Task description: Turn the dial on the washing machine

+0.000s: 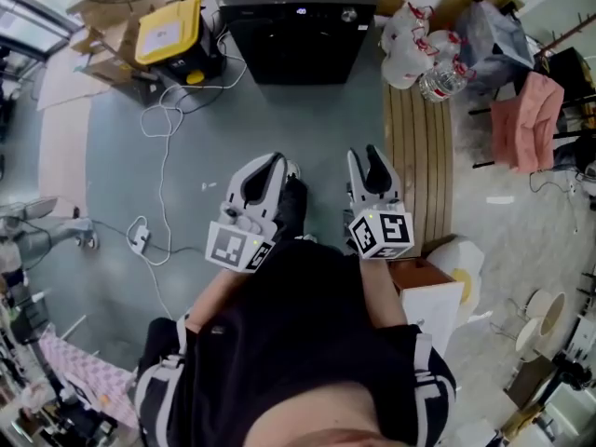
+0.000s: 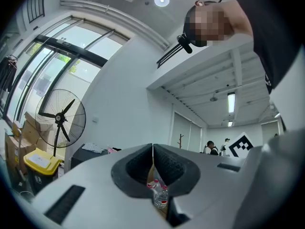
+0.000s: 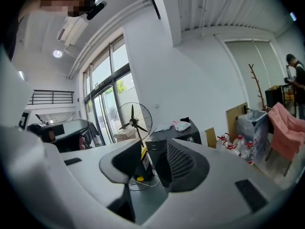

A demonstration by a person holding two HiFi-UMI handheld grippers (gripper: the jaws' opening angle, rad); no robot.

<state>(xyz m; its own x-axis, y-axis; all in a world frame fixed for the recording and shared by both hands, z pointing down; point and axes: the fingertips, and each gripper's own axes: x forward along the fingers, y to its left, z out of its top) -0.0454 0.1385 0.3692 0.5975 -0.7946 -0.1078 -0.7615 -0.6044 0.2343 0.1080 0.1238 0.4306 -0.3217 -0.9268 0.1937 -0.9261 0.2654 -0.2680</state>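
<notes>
The black washing machine (image 1: 298, 26) stands at the far end of the grey floor, its small round dial (image 1: 348, 14) on the top panel at the right. Both grippers are held close to the person's body, well short of the machine. My left gripper (image 1: 272, 164) is shut, its pads meeting with nothing between them (image 2: 152, 149). My right gripper (image 1: 365, 158) is open with an empty gap between its jaws (image 3: 145, 151). In the right gripper view the washing machine (image 3: 174, 132) and its dial (image 3: 191, 139) show beyond the jaws.
A yellow box (image 1: 168, 31) and cardboard lie left of the machine, and white cables (image 1: 158, 166) trail across the floor. Bagged water bottles (image 1: 424, 54) sit on a wooden slatted strip (image 1: 417, 156) at the right. A pink cloth (image 1: 531, 119) hangs further right. A standing fan (image 3: 133, 120) is by the windows.
</notes>
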